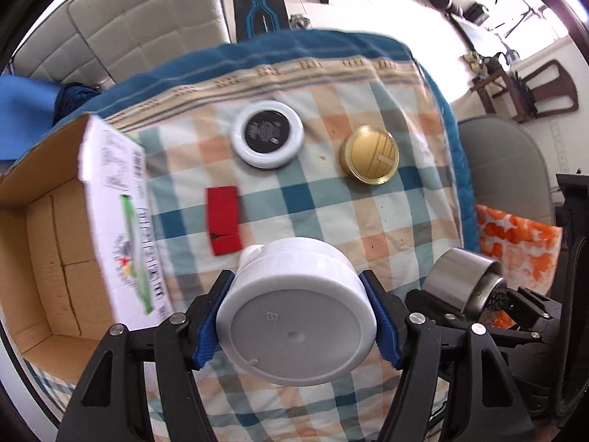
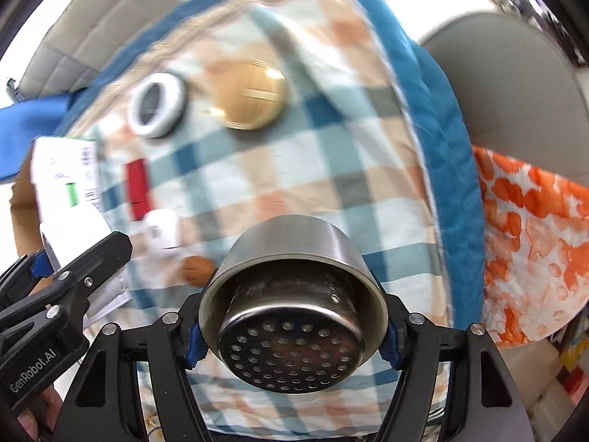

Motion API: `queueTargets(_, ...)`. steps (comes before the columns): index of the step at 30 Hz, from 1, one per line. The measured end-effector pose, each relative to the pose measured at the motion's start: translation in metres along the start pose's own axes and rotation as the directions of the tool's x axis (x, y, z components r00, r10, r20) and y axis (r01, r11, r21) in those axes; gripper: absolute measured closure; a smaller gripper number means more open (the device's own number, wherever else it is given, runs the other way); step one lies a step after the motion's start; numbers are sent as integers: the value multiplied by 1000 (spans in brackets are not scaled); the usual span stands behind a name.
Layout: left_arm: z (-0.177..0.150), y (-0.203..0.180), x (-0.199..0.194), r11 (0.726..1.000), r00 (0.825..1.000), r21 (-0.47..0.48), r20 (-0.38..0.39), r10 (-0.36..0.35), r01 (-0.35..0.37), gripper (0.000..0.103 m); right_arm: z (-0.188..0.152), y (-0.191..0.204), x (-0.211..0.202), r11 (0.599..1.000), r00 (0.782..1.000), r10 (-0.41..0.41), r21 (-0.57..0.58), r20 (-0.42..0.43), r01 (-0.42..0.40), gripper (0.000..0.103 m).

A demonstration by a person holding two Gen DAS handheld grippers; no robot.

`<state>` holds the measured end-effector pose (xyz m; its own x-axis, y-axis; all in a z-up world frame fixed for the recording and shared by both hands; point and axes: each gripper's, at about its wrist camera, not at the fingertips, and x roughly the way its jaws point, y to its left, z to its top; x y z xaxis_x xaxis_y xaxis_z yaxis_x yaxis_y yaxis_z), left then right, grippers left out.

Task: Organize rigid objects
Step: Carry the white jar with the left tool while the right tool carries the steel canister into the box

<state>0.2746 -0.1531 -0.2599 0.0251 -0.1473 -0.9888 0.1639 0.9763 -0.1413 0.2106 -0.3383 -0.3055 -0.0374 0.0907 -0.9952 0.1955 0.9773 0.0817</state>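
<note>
Both grippers are loaded: the left gripper (image 1: 296,316) has its fingers closed on a white bottle (image 1: 294,309), the right gripper (image 2: 291,331) clamps a steel strainer cup (image 2: 292,309). Judged mid-carry; next, swing left and lower into the cardboard box (image 1: 44,243) beside the table.

Camera placement: two wrist fisheyes, both close above the checked cloth (image 1: 331,199).

Left view faces forward over it, nearer the cardboard box (image 1: 48,243); right view sits rightward. Both share the gold lid (image 1: 369,154) on it.
</note>
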Motion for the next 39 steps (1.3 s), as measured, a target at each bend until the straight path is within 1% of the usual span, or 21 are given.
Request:
queueTargets(2, 6, 14, -19, 1000, 1000, -19, 31, -7, 7, 37, 0, 27, -4, 999, 1000, 18, -27, 15, -18, 30)
queueTargets(3, 1, 26, -32, 1000, 999, -26, 44, -7, 8, 37, 4, 46, -9, 999, 999, 20, -39, 26, -19, 30)
queueTargets(4, 1, 31, -37, 999, 998, -36, 55, -9, 11, 37, 9, 66, -14, 998, 999, 22, -56, 35, -20, 30)
queueTargets(6, -3, 57, -55, 998, 997, -56, 75, -16, 20, 37, 8, 96, -17, 996, 998, 44, -80, 43, -41, 30)
queueTargets(7, 2, 66, -51, 998, 997, -66, 81, -18, 23, 37, 11, 108, -20, 994, 998, 49, -97, 47, -45, 30)
queueTargets(9, 6, 86, -54, 996, 996, -87, 86, -15, 22, 37, 8, 146, -14, 992, 997, 51, -116, 61, -44, 30)
queueTargets(12, 2, 124, -58, 993, 996, -118, 86, 3, 7, 37, 15, 191, -17, 987, 996, 67, -148, 56, -58, 30)
queueTargets(15, 1, 168, -57, 988, 997, -157, 75, 1, 11, 37, 20, 235, -11, 983, 996, 54, -181, 65, -42, 30)
queueTargets(17, 2, 196, -52, 985, 998, -172, 60, 14, -4, 37, 26, 261, -10, 979, 996, 62, -199, 62, -49, 30)
queueTargets(18, 4, 210, -49, 984, 999, -180, 51, 20, -10, 37, 28, 276, -16, 977, 996, 65, -207, 55, -52, 30)
queueTargets(20, 7, 237, -43, 980, 999, -197, 32, 24, -17, 37, 34, 300, -6, 973, 997, 58, -229, 58, -44, 30)
queueTargets(22, 13, 260, -33, 976, 1000, -216, 16, 12, -8, 37, 37, 314, -9, 969, 998, 38, -246, 57, -23, 30)
queueTargets(25, 25, 287, -14, 971, 1000, -238, -14, -25, 21, 37, 48, 345, 8, 969, 999, 12, -247, 33, -4, 30)
queueTargets(26, 30, 294, -7, 970, 999, -240, -27, -34, 26, 37, 52, 352, 1, 969, 1000, 8, -249, 30, -1, 30)
queueTargets(29, 43, 310, 14, 971, 997, -238, -58, -40, 25, 37, 66, 366, 20, 967, 1000, 7, -255, 17, -3, 30)
queueTargets(34, 61, 325, 50, 969, 991, -244, -109, -72, 43, 37, 87, 385, 53, 963, 1000, -30, -267, 6, 31, 30)
queueTargets(35, 64, 326, 57, 968, 989, -246, -119, -82, 50, 37, 90, 388, 59, 961, 999, -52, -271, 15, 54, 30)
queueTargets(36, 67, 328, 63, 966, 987, -250, -128, -93, 59, 37, 92, 392, 62, 958, 998, -57, -279, 23, 61, 30)
queueTargets(39, 72, 328, 78, 965, 982, -251, -152, -117, 76, 37, 101, 399, 78, 958, 999, -42, -285, 0, 40, 30)
